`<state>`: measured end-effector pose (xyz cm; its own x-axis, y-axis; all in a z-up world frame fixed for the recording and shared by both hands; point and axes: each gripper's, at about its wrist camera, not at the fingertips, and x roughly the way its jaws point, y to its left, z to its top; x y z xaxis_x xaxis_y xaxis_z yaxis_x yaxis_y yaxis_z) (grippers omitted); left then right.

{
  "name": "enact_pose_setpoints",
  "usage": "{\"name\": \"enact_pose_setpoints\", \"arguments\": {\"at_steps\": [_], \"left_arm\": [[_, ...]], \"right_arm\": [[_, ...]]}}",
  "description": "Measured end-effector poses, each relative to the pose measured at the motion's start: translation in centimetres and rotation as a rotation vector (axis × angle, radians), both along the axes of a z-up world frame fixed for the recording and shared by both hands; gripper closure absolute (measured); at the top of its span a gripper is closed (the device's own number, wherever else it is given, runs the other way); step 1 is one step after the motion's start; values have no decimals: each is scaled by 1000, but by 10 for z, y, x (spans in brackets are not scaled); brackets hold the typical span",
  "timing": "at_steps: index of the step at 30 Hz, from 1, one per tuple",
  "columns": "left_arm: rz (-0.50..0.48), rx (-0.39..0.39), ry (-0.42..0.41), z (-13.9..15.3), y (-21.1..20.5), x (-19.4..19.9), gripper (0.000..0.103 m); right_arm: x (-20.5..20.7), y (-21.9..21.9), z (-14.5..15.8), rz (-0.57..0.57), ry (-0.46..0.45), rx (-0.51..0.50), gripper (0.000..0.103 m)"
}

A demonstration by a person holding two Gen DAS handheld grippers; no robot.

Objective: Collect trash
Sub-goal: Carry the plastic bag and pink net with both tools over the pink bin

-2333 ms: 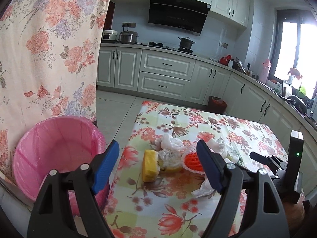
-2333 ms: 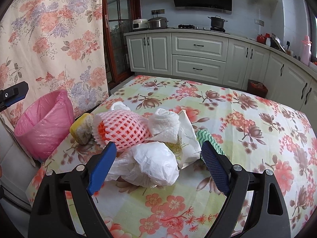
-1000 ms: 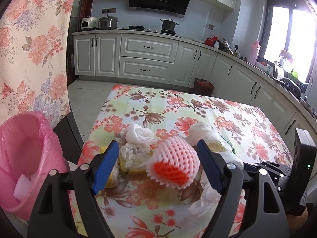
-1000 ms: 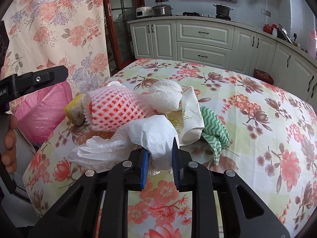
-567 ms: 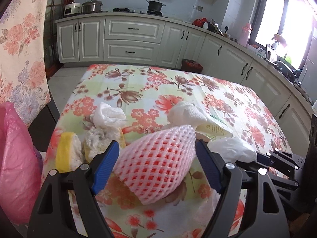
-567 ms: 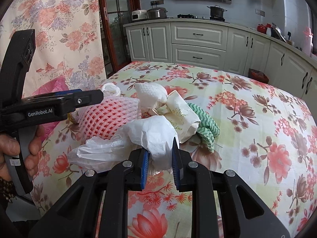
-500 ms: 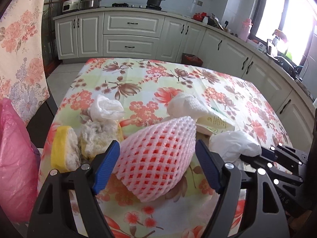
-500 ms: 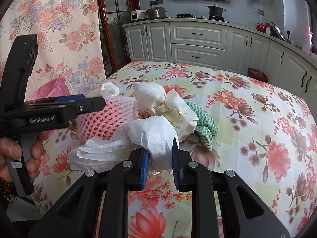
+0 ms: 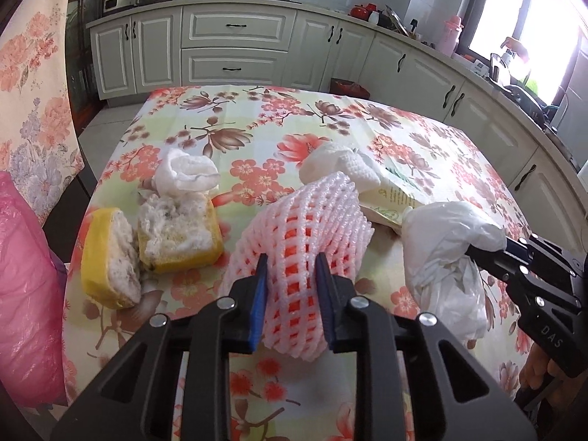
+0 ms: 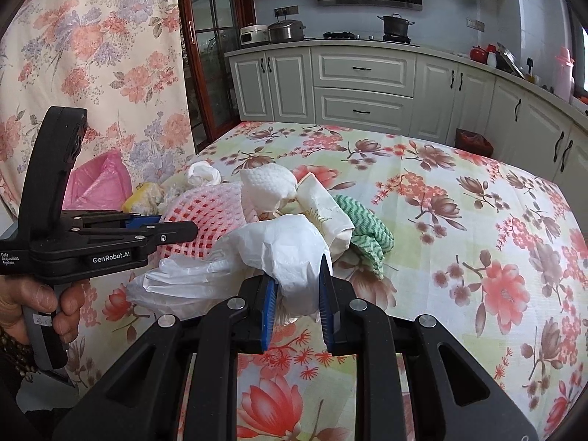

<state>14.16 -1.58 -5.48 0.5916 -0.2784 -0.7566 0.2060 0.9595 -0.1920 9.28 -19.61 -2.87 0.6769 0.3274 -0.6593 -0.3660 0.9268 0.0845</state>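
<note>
My left gripper (image 9: 291, 268) is shut on the pink foam fruit net (image 9: 312, 220), squeezing its near end on the floral tablecloth (image 9: 235, 121). My right gripper (image 10: 296, 275) is shut on a crumpled white plastic bag (image 10: 272, 253); it also shows in the left wrist view (image 9: 448, 235). Two yellow sponge pieces (image 9: 147, 242) and a white tissue wad (image 9: 185, 174) lie left of the net. Behind it are a white cloth wad (image 10: 268, 183), a paper wrapper (image 10: 323, 209) and a green zigzag rag (image 10: 367, 229).
A pink-lined trash bin (image 9: 25, 294) stands off the table's left edge, also seen in the right wrist view (image 10: 99, 180). A floral curtain (image 10: 92, 55) hangs behind it. Kitchen cabinets (image 9: 235, 47) run along the far wall.
My left gripper moved in over the pink foam net and shut on it. My right gripper shut on the white plastic bag earlier and still holds it.
</note>
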Motion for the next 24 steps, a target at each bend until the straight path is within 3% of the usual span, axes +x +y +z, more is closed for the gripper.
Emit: {"name": "enact_pose_setpoints", "arguments": {"at_steps": [24], "left_arm": [[131,-20,-158,70,54,-44,79]], "right_arm": [[-7,0,30,-16,-63,4,82]]}}
